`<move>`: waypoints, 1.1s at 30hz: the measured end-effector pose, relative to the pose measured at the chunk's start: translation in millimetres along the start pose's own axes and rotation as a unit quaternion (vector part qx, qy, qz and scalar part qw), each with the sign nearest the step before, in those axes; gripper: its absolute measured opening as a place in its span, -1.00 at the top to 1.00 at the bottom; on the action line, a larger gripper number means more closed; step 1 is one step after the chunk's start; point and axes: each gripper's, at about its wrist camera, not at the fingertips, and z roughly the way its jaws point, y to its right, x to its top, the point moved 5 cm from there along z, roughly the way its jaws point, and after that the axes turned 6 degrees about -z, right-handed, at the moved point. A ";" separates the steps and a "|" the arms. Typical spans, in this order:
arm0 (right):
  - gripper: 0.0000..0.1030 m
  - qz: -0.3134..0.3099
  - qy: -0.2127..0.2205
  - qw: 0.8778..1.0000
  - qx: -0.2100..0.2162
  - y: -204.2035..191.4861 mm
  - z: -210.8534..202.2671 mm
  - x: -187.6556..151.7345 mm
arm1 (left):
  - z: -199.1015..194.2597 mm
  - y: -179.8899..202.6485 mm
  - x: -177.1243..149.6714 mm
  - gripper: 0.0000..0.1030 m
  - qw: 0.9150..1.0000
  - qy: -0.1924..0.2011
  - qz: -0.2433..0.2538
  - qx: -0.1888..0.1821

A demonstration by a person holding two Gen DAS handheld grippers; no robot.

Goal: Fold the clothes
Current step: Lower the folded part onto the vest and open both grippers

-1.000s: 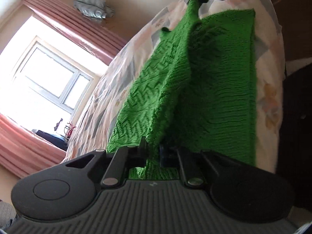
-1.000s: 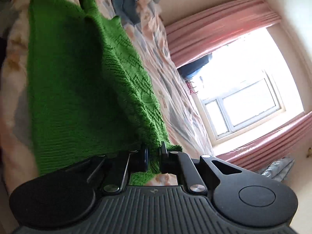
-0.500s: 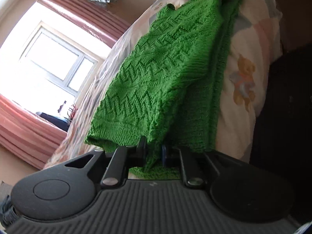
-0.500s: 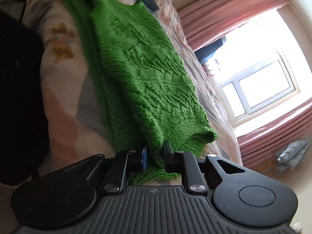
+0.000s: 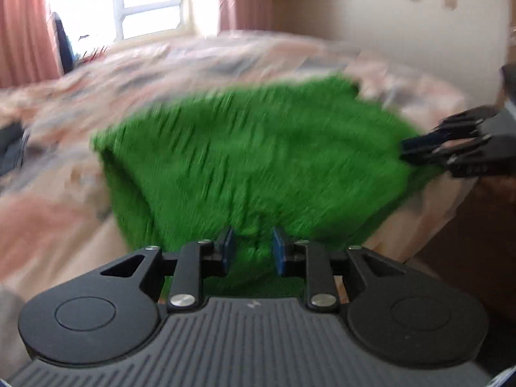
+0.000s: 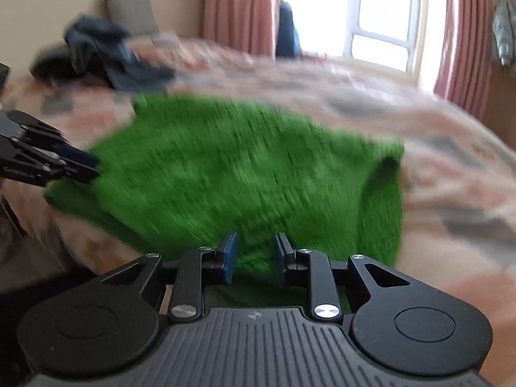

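A green knitted sweater (image 5: 258,154) lies folded over on the patterned quilt, near the bed's front edge; motion blurs both views. My left gripper (image 5: 252,253) is open at the sweater's near edge, blue pads apart, with knit showing in the gap. My right gripper (image 6: 254,256) is open the same way over the near edge of the sweater (image 6: 242,167). Each gripper shows in the other's view at an end of the sweater: the right gripper (image 5: 416,150) at its right end, the left gripper (image 6: 87,166) at its left end.
The floral quilt (image 5: 161,64) covers the bed beyond the sweater. A heap of dark blue clothes (image 6: 106,54) and a grey pillow (image 6: 132,9) lie at the far left corner. Dark furniture (image 5: 467,242) stands beside the bed. Pink curtains frame a bright window (image 6: 383,16).
Both grippers swung round from a tilted pose to level and face the bed. They laid the lifted sweater layer down and their fingers have spread apart, letting go of the knit.
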 end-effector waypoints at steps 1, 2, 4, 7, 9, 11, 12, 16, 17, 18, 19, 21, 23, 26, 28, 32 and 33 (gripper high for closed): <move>0.50 0.016 -0.004 1.000 0.018 7.3 -1.2 -2.0 | -1.4 -5.4 0.6 0.55 1.000 -0.004 -0.016 -0.005; 0.51 0.034 -0.016 0.999 0.034 14.8 -4.4 2.1 | -7.0 -11.5 8.1 0.55 0.999 -0.008 -0.033 -0.013; 0.51 0.066 -0.025 0.996 0.059 31.7 -13.6 22.0 | -18.9 -25.3 27.6 0.57 0.998 -0.008 -0.064 -0.021; 0.47 0.060 0.025 0.997 0.049 58.4 -17.2 70.5 | -23.7 -51.6 77.2 0.58 0.996 0.028 -0.081 -0.006; 0.46 0.031 0.045 0.998 0.019 70.9 -2.3 100.7 | -11.4 -66.4 109.1 0.59 0.996 0.050 -0.077 0.015; 0.46 0.019 0.045 0.999 -0.001 80.7 24.4 120.9 | 15.3 -80.8 130.4 0.61 0.995 0.043 -0.087 0.021; 0.46 0.021 0.038 0.999 -0.005 87.0 41.3 126.2 | 28.7 -87.2 136.7 0.60 0.995 0.036 -0.092 0.021; 0.49 0.016 0.002 1.000 -0.027 115.5 104.8 113.9 | 84.8 -116.0 137.4 0.64 0.993 -0.012 -0.092 0.074; 0.48 0.025 -0.006 0.999 -0.025 124.3 115.7 100.4 | 100.4 -125.6 128.4 0.70 0.991 -0.034 -0.099 0.088; 0.49 0.045 -0.009 0.999 -0.011 134.7 123.0 87.0 | 112.6 -133.9 118.8 0.74 0.989 -0.049 -0.105 0.095; 0.51 0.070 -0.005 0.998 0.003 143.7 127.2 74.2 | 117.6 -138.2 111.4 0.80 0.989 -0.051 -0.105 0.096; 0.61 0.131 0.010 0.991 0.016 156.7 122.2 62.1 | 112.4 -135.9 106.6 0.81 0.989 -0.043 -0.092 0.108; 0.63 0.164 0.013 0.986 0.005 162.7 110.2 63.5 | 101.0 -127.6 109.8 0.82 0.988 -0.040 -0.075 0.131; 0.51 0.153 0.018 0.988 -0.027 154.0 82.5 70.8 | 77.8 -109.9 116.7 0.80 0.982 -0.043 -0.052 0.176; 0.51 0.144 0.027 0.989 -0.027 138.7 58.6 71.7 | 59.1 -96.5 119.2 0.77 0.981 -0.039 -0.060 0.178; 0.46 0.139 0.039 0.989 -0.006 99.5 17.1 63.9 | 28.5 -62.3 113.9 0.69 0.983 -0.036 -0.073 0.165; 0.46 0.138 0.042 0.990 0.002 88.4 6.5 59.1 | 23.5 -53.3 109.5 0.68 0.984 -0.041 -0.076 0.159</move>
